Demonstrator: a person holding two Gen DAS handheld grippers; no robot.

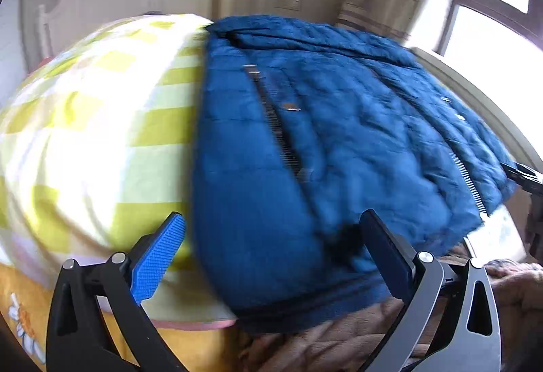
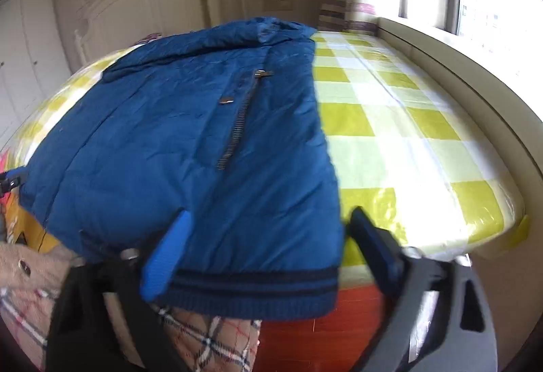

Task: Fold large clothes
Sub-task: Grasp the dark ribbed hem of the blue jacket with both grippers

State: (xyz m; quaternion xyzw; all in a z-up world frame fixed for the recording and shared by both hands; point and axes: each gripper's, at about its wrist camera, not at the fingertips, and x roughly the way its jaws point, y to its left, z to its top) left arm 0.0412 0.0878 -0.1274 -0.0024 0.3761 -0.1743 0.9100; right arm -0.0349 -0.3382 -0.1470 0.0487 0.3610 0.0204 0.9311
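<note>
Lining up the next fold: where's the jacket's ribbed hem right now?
In the right wrist view the ribbed hem hangs over the near edge of the checked bed, low centre, spanning between the open right gripper's fingers.

Quilted matt cloth jacket (image 2: 190,141) w/ metal zip (image 2: 237,128), glossy plastic-covered checked sheet (image 2: 400,134) — ribbed knit hem (image 2: 258,297)
</note>
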